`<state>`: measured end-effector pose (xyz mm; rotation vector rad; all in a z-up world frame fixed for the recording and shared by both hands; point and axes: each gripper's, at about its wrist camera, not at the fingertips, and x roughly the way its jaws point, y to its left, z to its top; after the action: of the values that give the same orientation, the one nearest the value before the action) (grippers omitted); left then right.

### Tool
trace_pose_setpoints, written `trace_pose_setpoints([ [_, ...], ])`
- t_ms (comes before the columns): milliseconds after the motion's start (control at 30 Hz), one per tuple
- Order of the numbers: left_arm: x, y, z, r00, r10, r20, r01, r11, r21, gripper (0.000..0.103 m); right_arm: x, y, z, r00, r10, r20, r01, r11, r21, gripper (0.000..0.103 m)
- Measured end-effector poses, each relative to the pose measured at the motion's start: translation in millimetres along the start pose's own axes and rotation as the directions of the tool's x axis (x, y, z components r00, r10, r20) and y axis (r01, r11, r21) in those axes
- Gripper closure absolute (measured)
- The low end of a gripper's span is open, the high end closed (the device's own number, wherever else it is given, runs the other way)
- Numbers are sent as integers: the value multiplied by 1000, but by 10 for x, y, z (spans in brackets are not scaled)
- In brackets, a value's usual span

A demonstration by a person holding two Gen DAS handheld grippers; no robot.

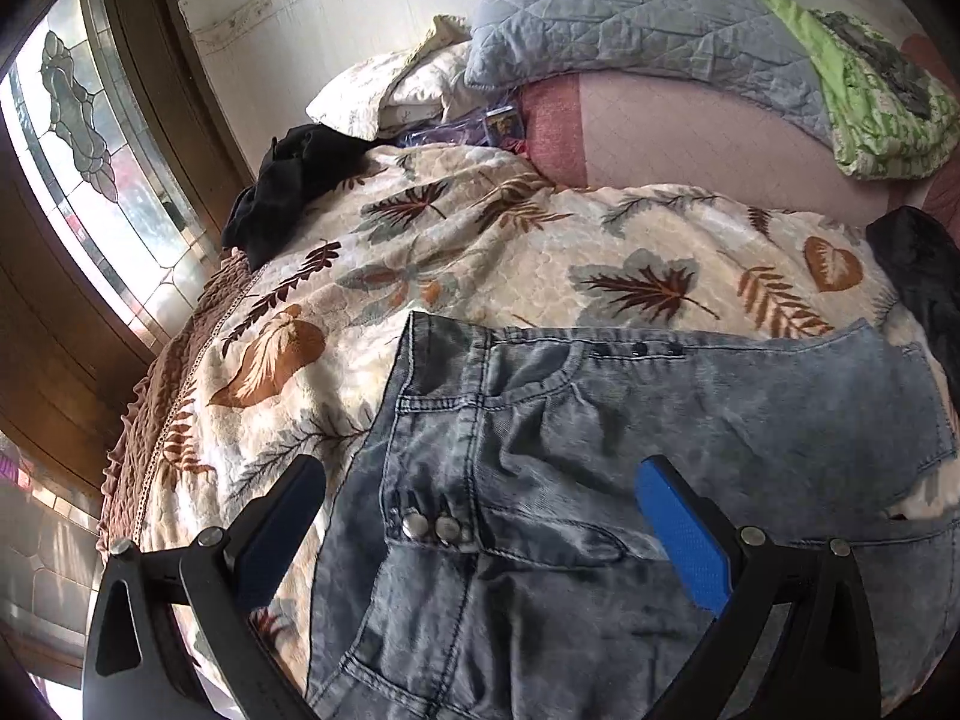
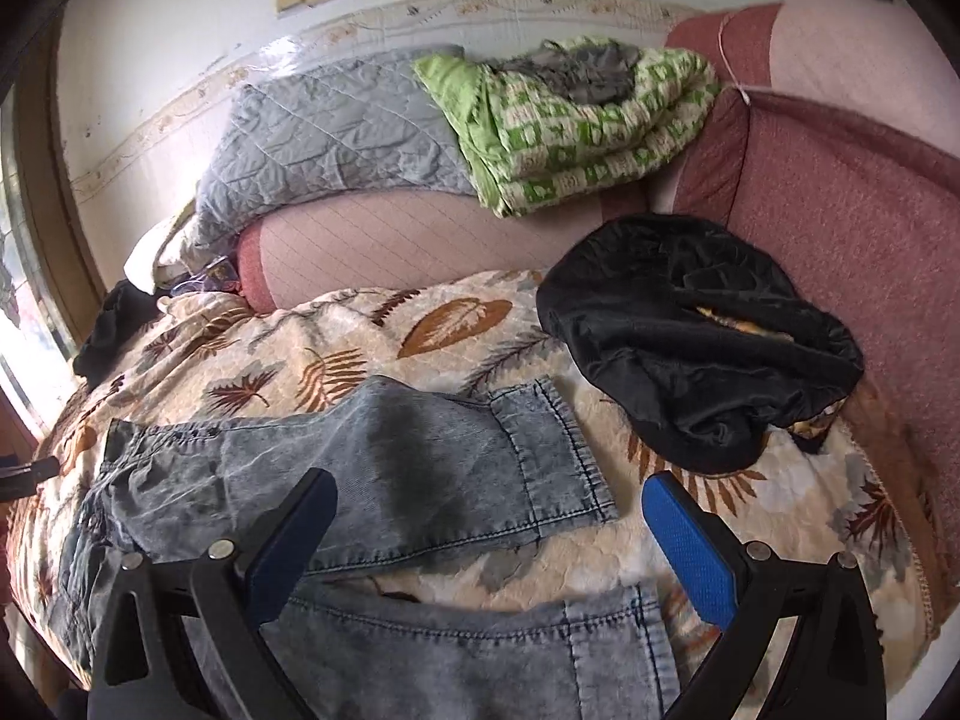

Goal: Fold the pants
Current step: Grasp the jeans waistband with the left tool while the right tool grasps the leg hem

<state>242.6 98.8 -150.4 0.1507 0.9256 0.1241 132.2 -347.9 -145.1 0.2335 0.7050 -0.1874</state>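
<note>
Pants (image 1: 600, 450) spread flat on leaf-print blanket (image 1: 480, 240) over bed, denim, waistband end under and ahead of left tool (image 1: 480, 516), legs running off toward right tool (image 2: 489, 534). Two snap buttons (image 1: 429, 527) between left tool's fingers, slightly toward its left finger.

Left tool: spread wide, nothing held, hovering over waistband; whether fingertips touch cloth cannot be told.

Right tool: likewise wide open and empty. One leg hem (image 2: 618, 636) directly beneath and between its fingers; other leg hem (image 2: 558, 450) just ahead, lying apart from the first with a strip of blanket between.

Legs splayed, no fold visible, so task judged at its start. Likely reason for placement: one tool at each end of garment, waistband and hem, to lift both ends together and lay one leg over the other.

Black garment (image 2: 690, 348) ahead and right of right tool, near far hem but not touching; could get dragged if leg swings that way. Second dark cloth (image 1: 288, 186) well ahead-left of left tool, clear of work.
</note>
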Motion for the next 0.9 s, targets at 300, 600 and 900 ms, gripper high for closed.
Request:
trace_pose_setpoints([
  [300,1247,563,726,987,-39,-155,20,992,-121,0,1657,-485,493,973,88,-215,-55,987,153,37],
  [600,1752,1081,1023,977,-32,-211,-28,960,-278,2,2444,-526,598,946,-2,-324,39,993,108,37],
  [900,1970,886,980,950,-135,-282,62,965,-255,37,2530,-470,516,941,-35,-337,54,998,45,54],
])
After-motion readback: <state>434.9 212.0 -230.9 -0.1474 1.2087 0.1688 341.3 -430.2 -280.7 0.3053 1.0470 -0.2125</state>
